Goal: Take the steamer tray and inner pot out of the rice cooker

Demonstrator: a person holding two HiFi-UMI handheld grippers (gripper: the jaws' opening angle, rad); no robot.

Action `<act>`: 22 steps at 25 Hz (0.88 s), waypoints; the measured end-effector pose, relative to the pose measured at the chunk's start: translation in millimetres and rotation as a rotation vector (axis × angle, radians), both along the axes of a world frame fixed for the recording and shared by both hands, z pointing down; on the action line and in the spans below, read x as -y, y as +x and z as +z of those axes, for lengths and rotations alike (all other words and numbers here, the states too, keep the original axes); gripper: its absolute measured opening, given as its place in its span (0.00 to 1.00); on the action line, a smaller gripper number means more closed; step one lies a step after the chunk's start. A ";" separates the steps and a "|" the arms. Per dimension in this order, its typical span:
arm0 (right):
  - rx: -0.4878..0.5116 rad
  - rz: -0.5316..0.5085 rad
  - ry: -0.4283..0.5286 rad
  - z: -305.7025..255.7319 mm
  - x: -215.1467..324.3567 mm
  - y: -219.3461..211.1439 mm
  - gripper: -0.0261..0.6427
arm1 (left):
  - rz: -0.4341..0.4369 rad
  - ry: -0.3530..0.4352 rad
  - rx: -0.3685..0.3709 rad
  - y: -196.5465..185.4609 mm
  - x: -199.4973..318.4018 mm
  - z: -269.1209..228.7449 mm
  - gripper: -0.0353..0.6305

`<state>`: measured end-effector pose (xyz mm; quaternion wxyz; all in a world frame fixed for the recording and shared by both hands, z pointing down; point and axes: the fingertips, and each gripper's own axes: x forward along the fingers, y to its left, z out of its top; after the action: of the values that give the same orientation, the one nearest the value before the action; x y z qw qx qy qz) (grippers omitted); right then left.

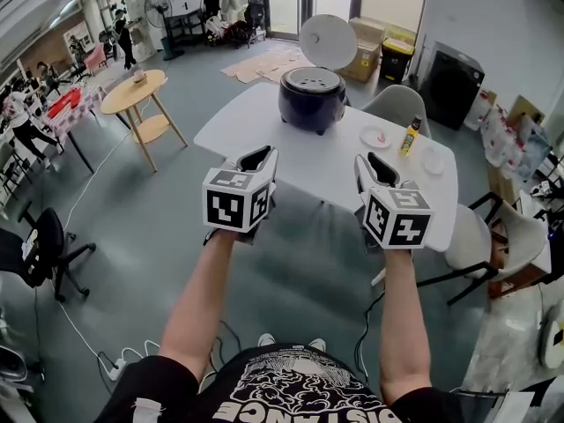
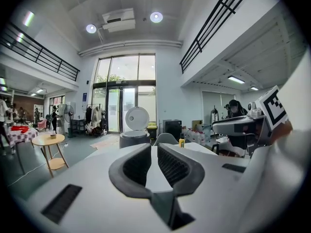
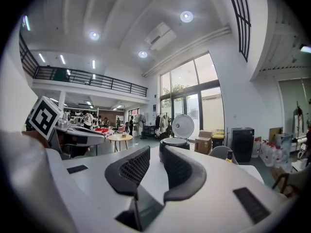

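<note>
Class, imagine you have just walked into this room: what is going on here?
A person stands a little back from the white table, with a gripper in each hand. The left gripper has its jaws together, and the right gripper has its jaws slightly apart. Neither holds anything. Both point toward the rice cooker, which stands on the far side of the table with its lid raised. Neither gripper touches the cooker, so the job has not begun.

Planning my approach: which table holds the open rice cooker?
The large white table, not the round wooden table; the dark rice cooker, lid up, stands on its far side.
</note>
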<state>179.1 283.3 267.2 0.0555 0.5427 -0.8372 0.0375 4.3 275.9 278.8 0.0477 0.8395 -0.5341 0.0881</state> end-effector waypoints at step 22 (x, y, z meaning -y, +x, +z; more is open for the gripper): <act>-0.027 0.051 -0.012 7.9 2.3 -12.6 0.46 | -0.028 0.001 -0.019 -27.6 4.5 2.3 0.55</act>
<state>166.5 280.9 275.1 0.0690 0.5640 -0.8221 0.0364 -23.3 271.5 281.2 0.0536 0.8327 -0.5454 0.0790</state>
